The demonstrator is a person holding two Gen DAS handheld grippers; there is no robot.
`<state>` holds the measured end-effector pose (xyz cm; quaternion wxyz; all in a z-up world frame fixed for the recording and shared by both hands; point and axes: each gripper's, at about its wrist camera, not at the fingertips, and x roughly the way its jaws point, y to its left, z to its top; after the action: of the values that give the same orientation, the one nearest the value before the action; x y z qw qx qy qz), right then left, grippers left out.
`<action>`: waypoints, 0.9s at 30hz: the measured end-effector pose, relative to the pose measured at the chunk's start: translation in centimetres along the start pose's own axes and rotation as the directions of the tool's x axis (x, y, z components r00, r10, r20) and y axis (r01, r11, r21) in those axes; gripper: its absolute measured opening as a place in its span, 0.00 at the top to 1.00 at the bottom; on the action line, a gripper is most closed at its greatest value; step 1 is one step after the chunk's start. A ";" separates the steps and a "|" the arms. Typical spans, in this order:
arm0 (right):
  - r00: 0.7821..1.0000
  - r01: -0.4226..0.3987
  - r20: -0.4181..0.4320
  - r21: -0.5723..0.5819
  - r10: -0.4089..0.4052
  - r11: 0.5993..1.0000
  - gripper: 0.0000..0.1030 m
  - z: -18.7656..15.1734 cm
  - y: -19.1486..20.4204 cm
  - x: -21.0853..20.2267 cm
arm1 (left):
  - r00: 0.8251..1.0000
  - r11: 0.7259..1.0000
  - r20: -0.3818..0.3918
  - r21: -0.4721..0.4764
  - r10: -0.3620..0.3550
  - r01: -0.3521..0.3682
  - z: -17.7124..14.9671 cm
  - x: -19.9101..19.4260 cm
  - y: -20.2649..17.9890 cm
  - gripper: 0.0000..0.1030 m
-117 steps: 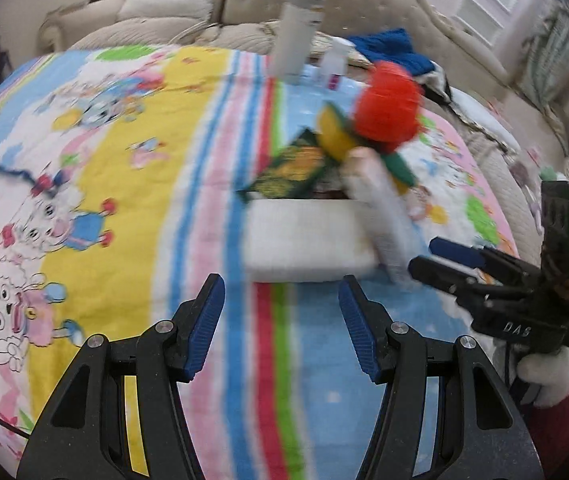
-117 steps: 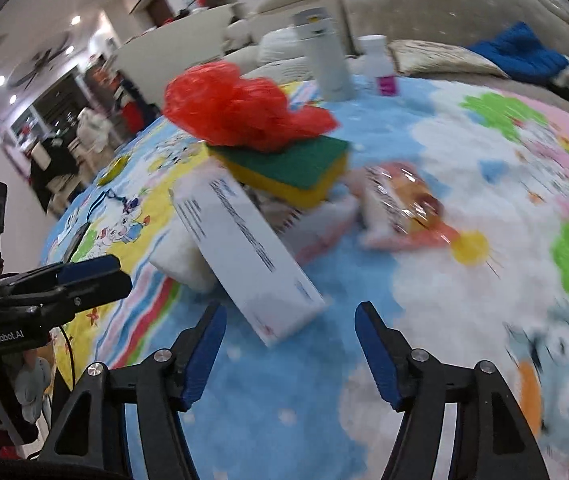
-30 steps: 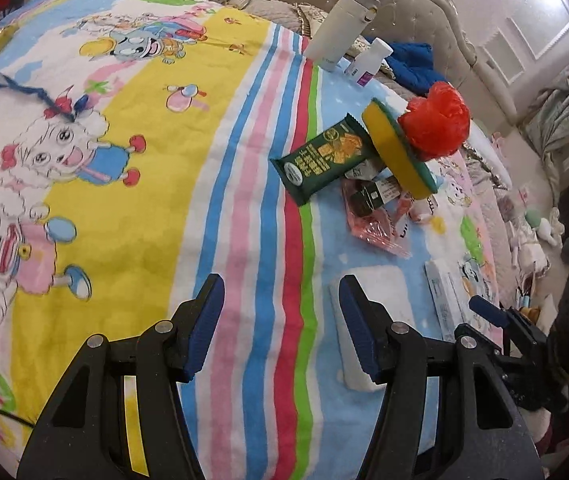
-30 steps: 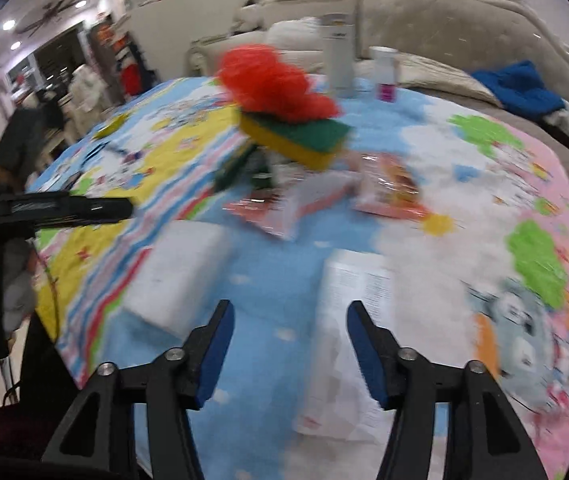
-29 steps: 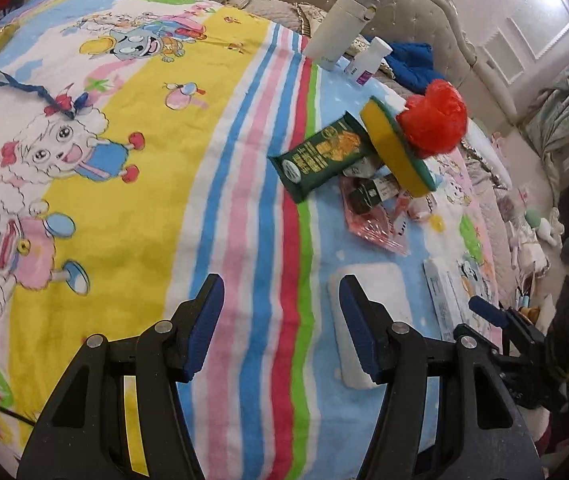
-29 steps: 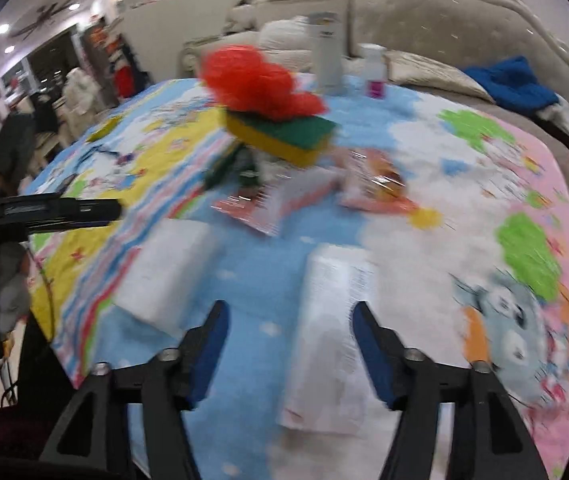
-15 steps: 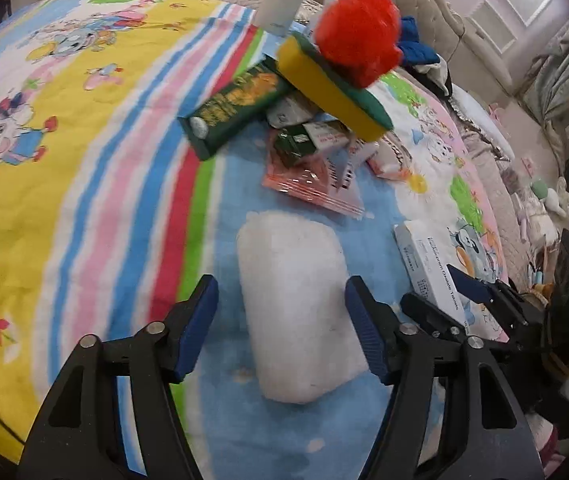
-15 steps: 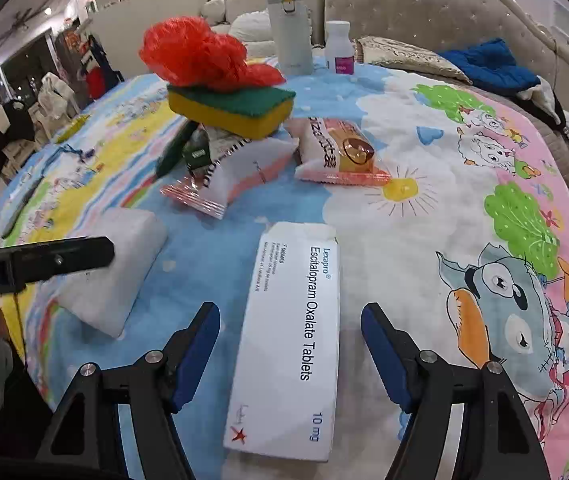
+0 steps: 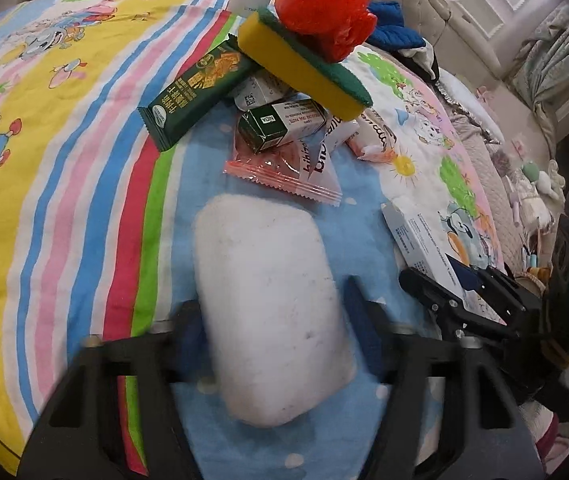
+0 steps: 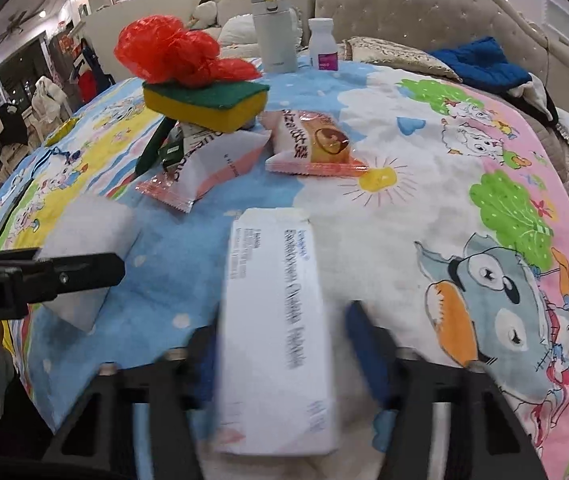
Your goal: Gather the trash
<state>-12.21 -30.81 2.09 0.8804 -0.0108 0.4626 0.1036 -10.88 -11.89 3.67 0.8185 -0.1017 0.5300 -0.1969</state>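
Observation:
A white foam block (image 9: 268, 304) lies on the cartoon blanket between the open fingers of my left gripper (image 9: 274, 332); it also shows in the right wrist view (image 10: 88, 240). A white tablet box (image 10: 276, 312) lies between the open fingers of my right gripper (image 10: 284, 360); it also shows in the left wrist view (image 9: 420, 240). Behind them is a pile: a yellow-green sponge (image 9: 300, 64) under a red mesh bag (image 9: 324, 4), a green snack packet (image 9: 192, 92), a small green carton (image 9: 280, 124) and pink wrappers (image 10: 204, 164).
A grey flask (image 10: 274, 32) and a small white bottle (image 10: 322, 44) stand at the far edge of the blanket. A blue cloth (image 10: 480, 64) lies on the beige sofa behind. The blanket's edge drops off at the right.
Both grippers have moved forward. The foam block now sits between the left fingers and the tablet box between the right fingers.

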 end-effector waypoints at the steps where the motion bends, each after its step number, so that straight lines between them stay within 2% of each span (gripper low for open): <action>1: 1.000 -0.007 0.003 -0.002 0.007 1.000 0.58 0.1 0.0 -0.1 | 1.000 1.000 -0.002 0.000 -0.010 0.010 0.0 -0.1 0.0 0.50; 3: 1.000 -0.013 0.014 -0.008 0.013 1.000 0.59 0.2 0.0 -0.2 | 0.999 0.999 0.009 0.004 -0.033 0.033 0.0 -0.6 -0.2 0.51; 11: 0.997 -0.020 0.069 0.004 0.019 1.000 0.59 -0.4 -0.5 -2.7 | 0.998 0.997 0.039 0.067 -0.042 0.040 0.4 -1.8 -2.8 0.52; 19: 0.994 0.008 0.111 0.074 -0.016 0.997 0.59 -1.4 -3.7 -5.9 | 0.998 0.990 0.032 0.131 -0.054 0.049 0.7 -1.1 -6.5 0.52; 27: 0.989 0.055 0.126 0.143 -0.073 0.988 0.59 -3.0 -7.7 -8.5 | 0.997 0.971 0.028 0.231 -0.067 0.059 0.7 0.2 -11.7 0.52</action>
<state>-17.84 -40.20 6.76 0.9104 0.0426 0.4093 0.0431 -12.65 -22.62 8.18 0.8275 -0.0268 0.4855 -0.2809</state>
